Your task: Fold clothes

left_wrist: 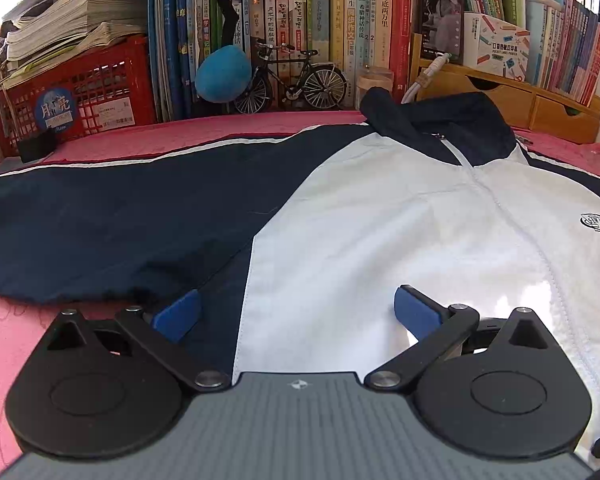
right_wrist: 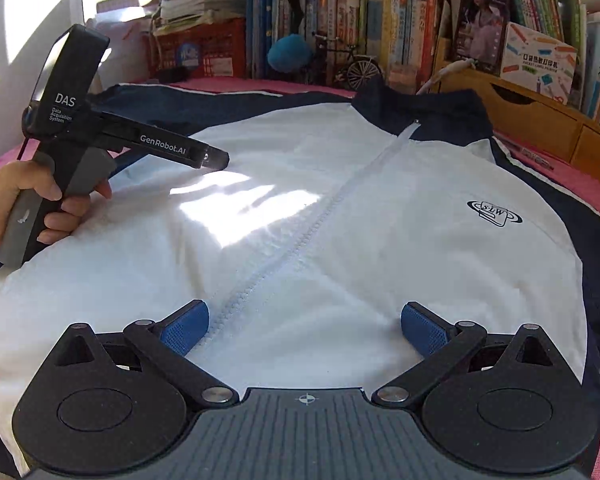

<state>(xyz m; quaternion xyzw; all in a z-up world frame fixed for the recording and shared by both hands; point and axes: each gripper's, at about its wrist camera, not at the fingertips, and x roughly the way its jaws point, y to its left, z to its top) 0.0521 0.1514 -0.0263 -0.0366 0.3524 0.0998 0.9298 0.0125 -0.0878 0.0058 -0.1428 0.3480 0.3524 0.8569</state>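
A zip-up jacket (left_wrist: 400,220) lies flat, front up, on a pink cover (left_wrist: 148,140). Its chest is white; the collar (left_wrist: 440,124) and the sleeve (left_wrist: 120,220) spread to the left are navy. My left gripper (left_wrist: 296,308) hovers open over the seam between the white panel and the navy sleeve, with nothing between its blue pads (left_wrist: 180,314). My right gripper (right_wrist: 306,320) is open wide above the lower part of the zip (right_wrist: 300,240), and no cloth is pinched. The right wrist view also shows the left gripper (right_wrist: 216,158) from the side, held by a hand (right_wrist: 28,200) at the jacket's left edge.
Along the far edge stand a row of books (left_wrist: 300,20), a red crate (left_wrist: 80,96) with stacked papers, a blue ball (left_wrist: 222,74), a model bicycle (left_wrist: 296,80) and a wooden drawer unit (left_wrist: 540,108). A chest logo (right_wrist: 494,214) marks the jacket's right side.
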